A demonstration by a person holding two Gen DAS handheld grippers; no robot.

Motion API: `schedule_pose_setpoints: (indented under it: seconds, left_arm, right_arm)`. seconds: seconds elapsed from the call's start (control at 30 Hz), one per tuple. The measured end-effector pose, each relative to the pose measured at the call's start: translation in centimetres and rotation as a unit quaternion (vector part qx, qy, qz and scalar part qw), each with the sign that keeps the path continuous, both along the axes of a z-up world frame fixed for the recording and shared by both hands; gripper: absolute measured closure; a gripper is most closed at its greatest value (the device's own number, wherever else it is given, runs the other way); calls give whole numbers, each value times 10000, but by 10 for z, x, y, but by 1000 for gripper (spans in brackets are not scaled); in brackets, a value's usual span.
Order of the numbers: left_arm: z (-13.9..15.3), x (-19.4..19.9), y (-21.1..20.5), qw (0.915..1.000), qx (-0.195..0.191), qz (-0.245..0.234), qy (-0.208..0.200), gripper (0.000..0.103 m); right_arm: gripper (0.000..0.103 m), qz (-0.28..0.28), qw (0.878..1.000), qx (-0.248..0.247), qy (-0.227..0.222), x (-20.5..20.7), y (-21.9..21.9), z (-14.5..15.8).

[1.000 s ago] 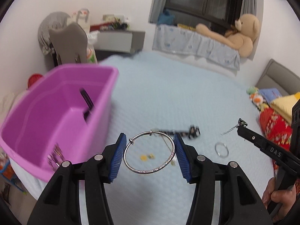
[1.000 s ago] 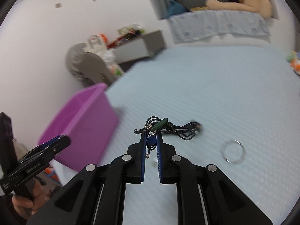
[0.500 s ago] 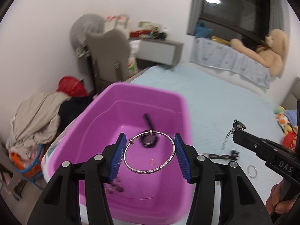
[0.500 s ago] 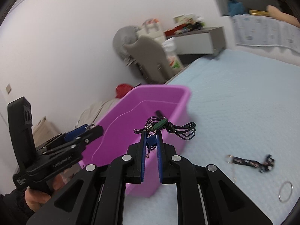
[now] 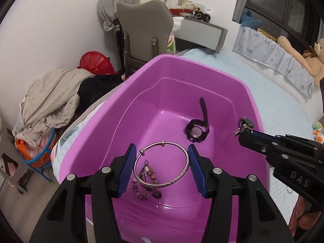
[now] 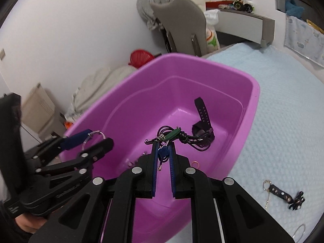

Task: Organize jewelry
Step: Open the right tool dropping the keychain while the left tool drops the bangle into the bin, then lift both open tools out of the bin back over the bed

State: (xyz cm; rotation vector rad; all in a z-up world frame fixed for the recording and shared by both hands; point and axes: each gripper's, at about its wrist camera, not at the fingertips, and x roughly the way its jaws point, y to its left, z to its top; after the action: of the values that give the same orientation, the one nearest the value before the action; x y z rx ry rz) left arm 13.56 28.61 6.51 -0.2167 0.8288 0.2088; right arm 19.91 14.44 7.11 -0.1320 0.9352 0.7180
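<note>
Both tongs hang over the purple bin (image 5: 202, 68) — left tongs (image 5: 161, 167) grasp the silver bangle (image 5: 162, 165), right tongs (image 6: 163, 154) pinch the corded pendant (image 6: 172, 134). Next step, I judge: release both inside.

The tub (image 5: 251, 93) stands open-topped; its floor is bare between the watch (image 5: 197, 130) at the far end and the beads (image 5: 146, 182) near, both claws hanging above it.
</note>
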Motion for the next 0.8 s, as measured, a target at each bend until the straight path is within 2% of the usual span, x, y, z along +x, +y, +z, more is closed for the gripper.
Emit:
schedule_pose_setpoints:
  seconds: [0.17, 0.2, 0.23, 0.27, 0.33, 0.4, 0.53, 0.8]
  left_arm:
    - [-10, 5, 2, 9997, -9, 55, 234, 50]
    - [-10, 4, 2, 9997, 14, 58, 249, 46]
    - [-11, 4, 3, 9997, 33, 63, 246, 38]
    - [-10, 3, 2, 9997, 69, 75, 225, 35]
    - [-9, 0, 1, 9996, 174, 99, 198, 29]
    - [-9, -2, 2, 9993, 259, 138, 232, 25]
    - [-10, -4, 5, 9990, 237, 258, 287, 23]
    - [-12, -13, 3, 9987, 182, 344, 324, 23]
  right_arm:
    - [91, -59, 9996, -264, 32, 9, 7, -13]
    - [89, -69, 9995, -314, 40, 10, 8, -15]
    - [81, -83, 9994, -346, 37, 11, 7, -16]
    - [73, -101, 9993, -367, 8, 11, 7, -17]
    - [65, -142, 9990, -414, -81, 10, 5, -17]
    - [62, -175, 9989, -420, -114, 14, 5, -16]
    - [57, -199, 9988, -422, -143, 12, 0, -14]
    - [55, -202, 9989, -393, -172, 5, -4, -11]
